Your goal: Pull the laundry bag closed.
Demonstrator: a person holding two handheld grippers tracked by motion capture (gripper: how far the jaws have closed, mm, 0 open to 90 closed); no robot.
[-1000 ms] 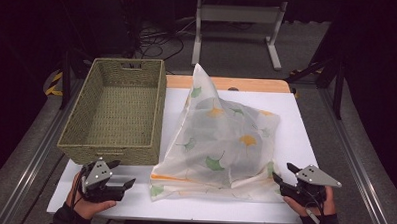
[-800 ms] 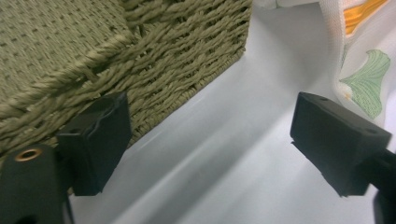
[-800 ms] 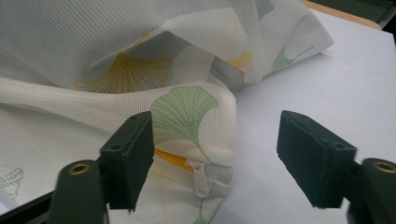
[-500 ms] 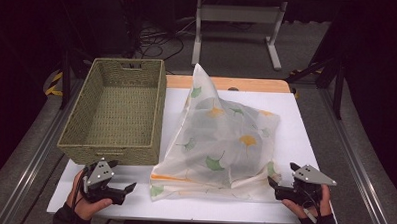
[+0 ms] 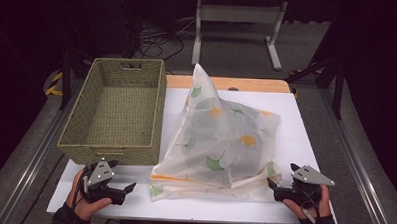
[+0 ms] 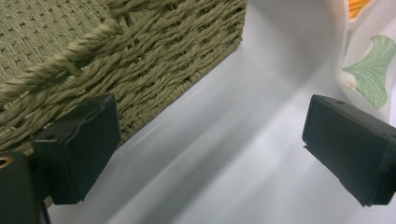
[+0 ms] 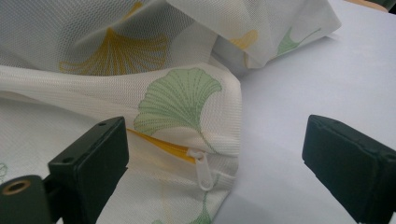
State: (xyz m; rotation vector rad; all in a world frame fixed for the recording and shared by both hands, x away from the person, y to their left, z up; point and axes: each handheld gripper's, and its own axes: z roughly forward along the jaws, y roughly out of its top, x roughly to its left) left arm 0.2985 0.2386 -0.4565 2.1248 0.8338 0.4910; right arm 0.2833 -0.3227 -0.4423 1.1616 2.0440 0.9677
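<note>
Nearest, at the front edge of the table (image 5: 305,146): left gripper (image 5: 126,192) in a hand, fingers (image 6: 77,149) spread as wide as can be, just been opening, nothing between them but bare table top. One finger close by the front wall of the woven basket (image 5: 110,154), the other just short of the near left corner of the mesh bag (image 5: 220,138), no touch on the cloth to be seen.

Across the front, right gripper (image 5: 274,190) in the other hand, equally wide, also just been opening, gripping nothing. Seen along its fingers (image 7: 88,168): the bag's near right corner, with yellow zip and white zip pull (image 7: 203,170), lying just ahead and partly between the two, pads clear of it.

Farther in: the bag itself, white with green and yellow leaves, lying on the table just right of the basket and touching or nearly touching its side. Near hem flat, middle crumpled, far end standing up in a peak. Basket empty, upright, on the table's left half. Beyond both, a strip of wooden board (image 5: 227,83) along the far edge.

Judged from this: a pause between grips, bag let go and lying free, both hands parked at its near corners. Next move likely a fresh hold on that near hem, calling for each gripper to slide forward until cloth sits well between the pads before closing. On the right, better to pinch beside the zip pull than on it. On the left, care needed to stay off the basket wall.
</note>
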